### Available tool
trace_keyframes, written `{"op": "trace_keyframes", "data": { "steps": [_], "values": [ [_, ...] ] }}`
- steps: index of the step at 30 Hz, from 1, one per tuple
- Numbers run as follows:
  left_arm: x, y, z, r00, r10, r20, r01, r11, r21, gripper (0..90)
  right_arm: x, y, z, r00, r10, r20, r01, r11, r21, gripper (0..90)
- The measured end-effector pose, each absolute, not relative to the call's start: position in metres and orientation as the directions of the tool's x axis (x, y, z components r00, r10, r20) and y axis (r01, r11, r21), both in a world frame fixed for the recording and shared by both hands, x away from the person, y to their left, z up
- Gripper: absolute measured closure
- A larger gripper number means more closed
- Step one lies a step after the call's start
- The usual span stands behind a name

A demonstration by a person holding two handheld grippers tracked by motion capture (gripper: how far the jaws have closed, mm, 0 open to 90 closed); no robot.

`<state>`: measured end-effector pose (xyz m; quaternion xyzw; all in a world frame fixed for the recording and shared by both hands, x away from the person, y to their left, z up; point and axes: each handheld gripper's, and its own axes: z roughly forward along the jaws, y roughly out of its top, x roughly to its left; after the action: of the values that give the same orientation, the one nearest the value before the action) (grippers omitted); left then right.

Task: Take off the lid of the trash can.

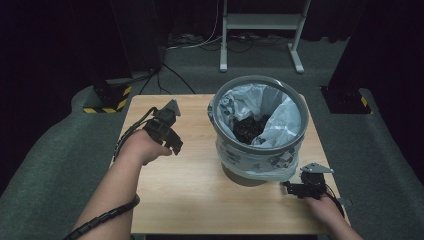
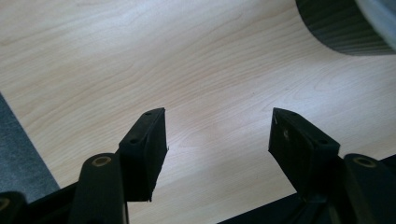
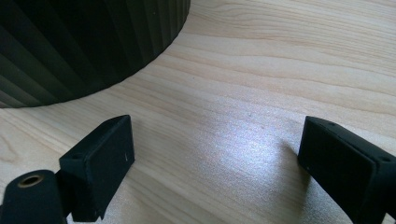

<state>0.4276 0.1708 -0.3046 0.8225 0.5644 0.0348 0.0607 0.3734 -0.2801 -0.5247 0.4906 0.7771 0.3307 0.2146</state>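
Two released claws, left and right, flank a lined bin on the desk. The thin, slippery bag at the left claw's three o'clock looks best gathered at the rim.

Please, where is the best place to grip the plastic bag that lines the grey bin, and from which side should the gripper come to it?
Probably the folded-over edge of the plastic bag, where it hangs loose outside the bin. That skirt is thin and bunches below the rim, so open jaws could pinch it. The right gripper sits low beside the bin's near side, jaws open and empty, so coming level from there looks simplest.
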Motion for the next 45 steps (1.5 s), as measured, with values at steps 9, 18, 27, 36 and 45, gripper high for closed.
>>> {"op": "trace_keyframes", "data": {
  "steps": [9, 18, 27, 36, 45],
  "values": [
    [0.436, 0.163, -0.268, 0.297, 0.954, -0.027, 0.947, -0.291, 0.138, 44.0, 0.373, -0.28, -0.525, -0.43, 0.903, -0.008, 0.62, 0.301, 0.724, 10.3],
    [0.442, 0.146, -0.238, 0.311, 0.95, -0.011, 0.939, -0.305, 0.155, 43.7, 0.373, -0.28, -0.525, -0.428, 0.904, -0.002, 0.624, 0.297, 0.723, 10.2],
    [0.45, 0.127, -0.214, 0.301, 0.953, -0.035, 0.944, -0.292, 0.153, 46.8, 0.374, -0.28, -0.525, -0.43, 0.903, -0.004, 0.623, 0.299, 0.723, 10.2],
    [0.461, 0.113, -0.204, 0.287, 0.957, -0.034, 0.947, -0.278, 0.164, 47.6, 0.374, -0.28, -0.524, -0.429, 0.903, -0.002, 0.624, 0.298, 0.722, 10.2],
    [0.468, 0.097, -0.194, 0.295, 0.954, -0.045, 0.941, -0.283, 0.184, 47.8, 0.374, -0.28, -0.524, -0.431, 0.903, -0.002, 0.624, 0.3, 0.722, 10.1]
  ]
}}
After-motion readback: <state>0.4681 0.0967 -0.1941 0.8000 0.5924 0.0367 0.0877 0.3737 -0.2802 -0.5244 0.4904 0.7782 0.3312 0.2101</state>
